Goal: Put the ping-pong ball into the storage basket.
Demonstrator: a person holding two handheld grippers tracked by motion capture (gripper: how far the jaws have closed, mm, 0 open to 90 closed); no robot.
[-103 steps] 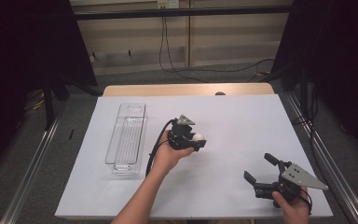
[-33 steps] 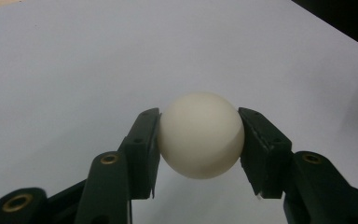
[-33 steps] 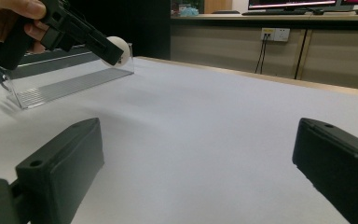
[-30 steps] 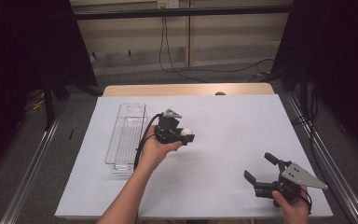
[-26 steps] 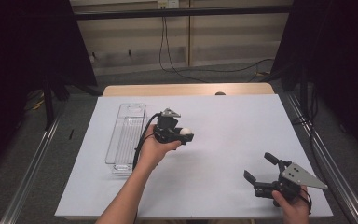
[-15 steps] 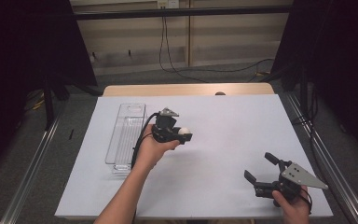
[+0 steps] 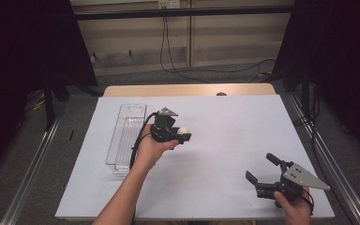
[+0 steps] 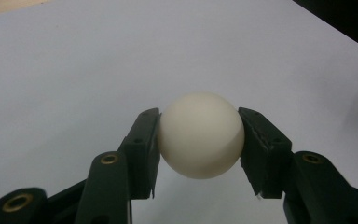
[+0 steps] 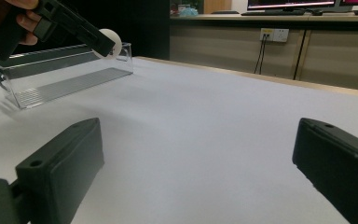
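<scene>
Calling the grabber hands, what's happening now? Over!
Left gripper shut on small white ball, above table. Right gripper open, empty. Clear plastic tray beside; path clear.

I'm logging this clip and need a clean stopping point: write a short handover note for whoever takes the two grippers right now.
Left gripper: shut on the white ball, held in the air above the white table, just right of the clear tray.
Right gripper: jaws open, nothing between them, resting low near the table's near right corner.
Done: the ball is picked up and gripped squarely on both sides.
Left: the ball is not in the tray yet. Likely next step, judging by where it is held, is to carry it over the tray and release it there.
</scene>
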